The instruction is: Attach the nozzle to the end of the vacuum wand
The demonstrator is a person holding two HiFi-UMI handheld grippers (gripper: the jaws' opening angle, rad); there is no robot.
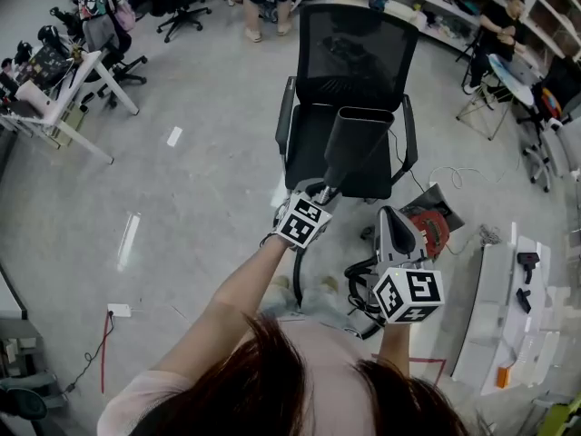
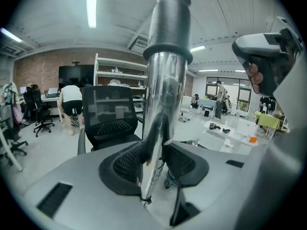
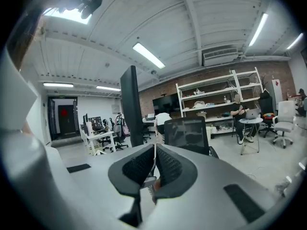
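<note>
Vacuum wand [image 2: 165, 80] clamped in left tool [image 2: 154, 153]; right tool [image 3: 154, 155] pinched closed.

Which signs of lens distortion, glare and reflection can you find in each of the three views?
Head view: fisheye bows the floor at the edges; even light, the chair sharp. Left gripper view: dark corners; the chrome wand mirrors the room; a ceiling light flares. Right gripper view: beams curve; the top-left bright patch is blown out.

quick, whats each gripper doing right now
Left gripper: closed on the vacuum wand.
Right gripper: closed, nothing between its jaws.
</note>
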